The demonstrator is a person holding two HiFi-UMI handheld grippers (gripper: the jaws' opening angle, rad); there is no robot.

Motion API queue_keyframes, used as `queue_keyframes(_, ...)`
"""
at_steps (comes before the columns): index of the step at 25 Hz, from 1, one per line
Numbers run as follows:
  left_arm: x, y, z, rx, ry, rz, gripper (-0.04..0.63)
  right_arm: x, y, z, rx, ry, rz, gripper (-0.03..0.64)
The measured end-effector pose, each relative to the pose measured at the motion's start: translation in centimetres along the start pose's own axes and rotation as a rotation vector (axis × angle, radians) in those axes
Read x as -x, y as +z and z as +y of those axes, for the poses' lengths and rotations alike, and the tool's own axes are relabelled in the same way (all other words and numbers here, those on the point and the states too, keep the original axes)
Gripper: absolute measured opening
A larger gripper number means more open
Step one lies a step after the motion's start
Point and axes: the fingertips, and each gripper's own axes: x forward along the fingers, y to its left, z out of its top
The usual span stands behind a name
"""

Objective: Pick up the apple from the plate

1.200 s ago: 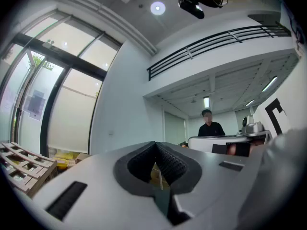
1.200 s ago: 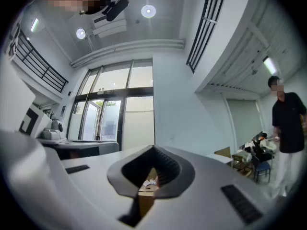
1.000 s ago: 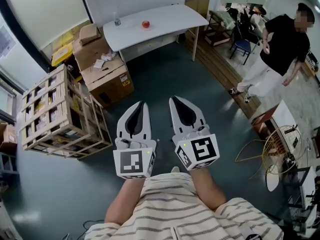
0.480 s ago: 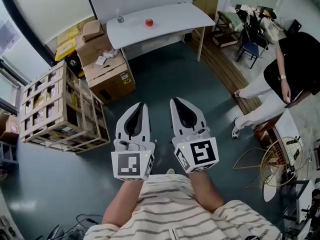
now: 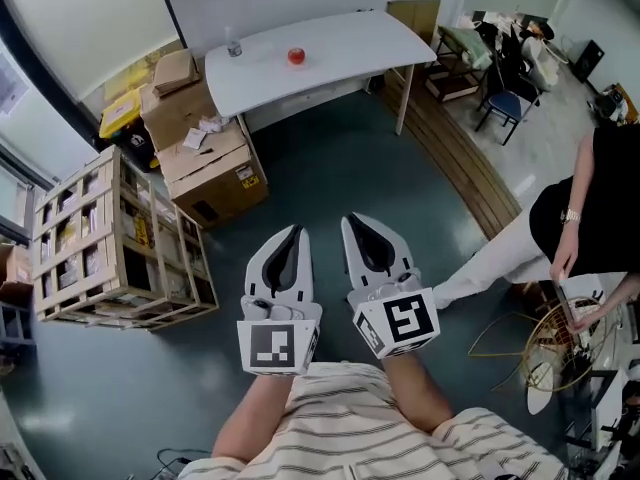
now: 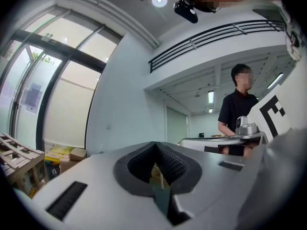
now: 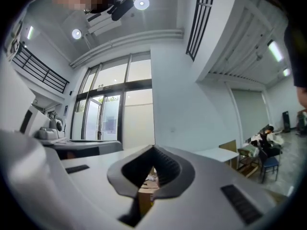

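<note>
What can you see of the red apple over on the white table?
The apple looks tiny in the head view: round, red, seemingly whole. It rests on the white table, left of the top's middle, a small clear bottle standing apart to its left. Any plate beneath is too small to tell. Nothing else touches it.

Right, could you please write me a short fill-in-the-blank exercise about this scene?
The apple on the white table is ____ in colour.
The left gripper and the right gripper are both empty and ____.
The wooden crate stands at the head view's ____ edge.
Missing: red; shut; left.
</note>
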Motion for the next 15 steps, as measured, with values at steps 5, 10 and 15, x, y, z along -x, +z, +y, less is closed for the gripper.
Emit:
queue_keyframes(5, -7.7, 0.0, 5.9, -0.015, -0.004, -0.003, 0.005, -8.9, 0.1, -2.8, -0.002, -0.039, 0.007, 0.003)
queue_keyframes(10, -15.7, 0.5, 11.3, -0.004, -0.045, -0.007, 0.005, -17.9, 1.3, -5.1, 0.016, -0.087, -0.010, 0.003)
queue_keyframes(15, -22.1, 0.2, 15.7, 0.000, -0.091, -0.005, 0.005, -25.4, 1.0, -7.3, -0.012, -0.124, -0.007, 0.002)
